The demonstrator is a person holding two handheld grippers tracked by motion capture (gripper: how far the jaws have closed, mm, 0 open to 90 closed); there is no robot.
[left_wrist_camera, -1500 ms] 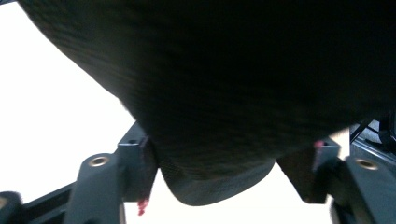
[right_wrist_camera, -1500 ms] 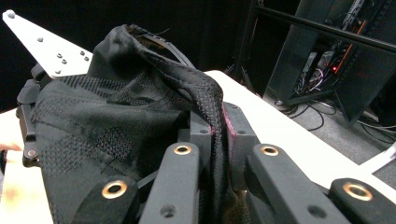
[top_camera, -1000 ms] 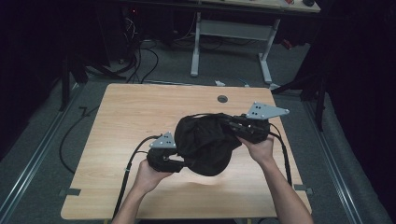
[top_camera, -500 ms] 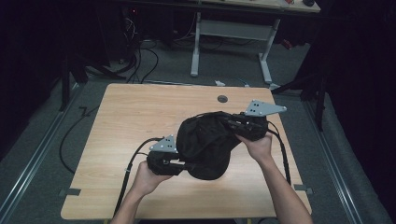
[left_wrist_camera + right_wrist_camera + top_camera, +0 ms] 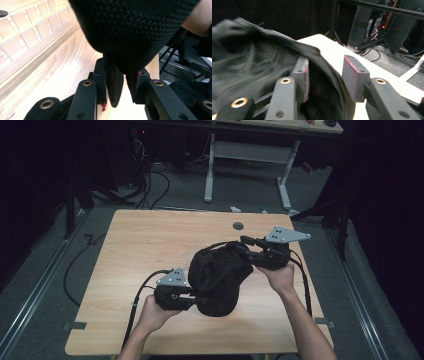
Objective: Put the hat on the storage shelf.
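Note:
A black mesh cloth item [image 5: 217,275], bunched up like a bag, hangs between both grippers over the wooden table [image 5: 145,245]. My left gripper [image 5: 200,301] is at its lower left end. In the left gripper view the jaws [image 5: 120,87] stand close together with a folded edge of the mesh [image 5: 130,30] pinched between them. My right gripper [image 5: 245,247] is at the item's upper right end. In the right gripper view its jaws [image 5: 324,72] stand wide apart. The mesh [image 5: 249,57] drapes through the gap and lies against the left pad [image 5: 305,75].
A round dark grommet [image 5: 238,225] sits in the tabletop near the far edge. Cables [image 5: 140,292] trail from both grippers towards the person. Beyond the table stand a white desk frame [image 5: 250,155] and floor cables [image 5: 150,175]. The left half of the tabletop is bare wood.
The cloth has bunched up taller between the grippers. The left gripper has slipped slightly nearer the person, and the right gripper has barely moved.

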